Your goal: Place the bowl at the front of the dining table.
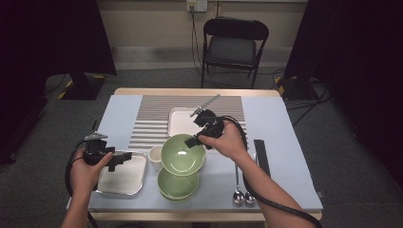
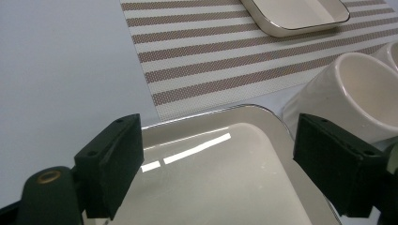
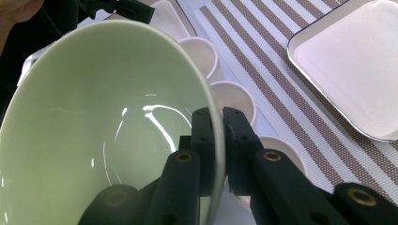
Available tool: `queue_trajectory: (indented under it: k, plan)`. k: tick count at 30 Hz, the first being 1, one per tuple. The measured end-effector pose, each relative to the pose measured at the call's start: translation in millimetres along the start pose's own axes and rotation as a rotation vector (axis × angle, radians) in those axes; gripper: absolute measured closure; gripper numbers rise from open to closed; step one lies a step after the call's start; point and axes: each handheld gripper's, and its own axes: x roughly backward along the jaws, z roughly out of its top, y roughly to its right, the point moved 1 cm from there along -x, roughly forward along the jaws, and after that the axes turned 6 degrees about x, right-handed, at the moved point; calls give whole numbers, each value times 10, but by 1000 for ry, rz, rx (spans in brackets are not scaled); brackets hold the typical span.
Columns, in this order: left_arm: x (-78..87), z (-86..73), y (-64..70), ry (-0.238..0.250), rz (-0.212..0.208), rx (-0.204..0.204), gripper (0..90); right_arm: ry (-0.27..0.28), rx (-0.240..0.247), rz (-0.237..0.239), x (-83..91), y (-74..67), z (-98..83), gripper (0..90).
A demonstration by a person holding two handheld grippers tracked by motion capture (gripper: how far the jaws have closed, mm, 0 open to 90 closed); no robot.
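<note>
Between right claw pads, green bowl rim

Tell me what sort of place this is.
Probably a lab or studio set up for recording: a small table laid with dishes stands on grey carpet, with dark curtains at the sides and a folding chair behind.

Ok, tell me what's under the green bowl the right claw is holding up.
The lifted green bowl, pinched at its rim by the right claw, hangs over another green bowl and partly covers it. Small white cups sit alongside; whatever else lies beneath is hidden.
</note>
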Motion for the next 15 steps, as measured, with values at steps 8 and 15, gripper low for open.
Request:
queue_trajectory:
  k: [8, 15]
  plan:
    - [0, 0, -3, 1, 2, -2, 160, 13, -14, -5, 51, 46, 17, 837]
    - [3, 2, -2, 2, 2, -6, 161, 21, -25, -14, 98, 93, 34, 837]
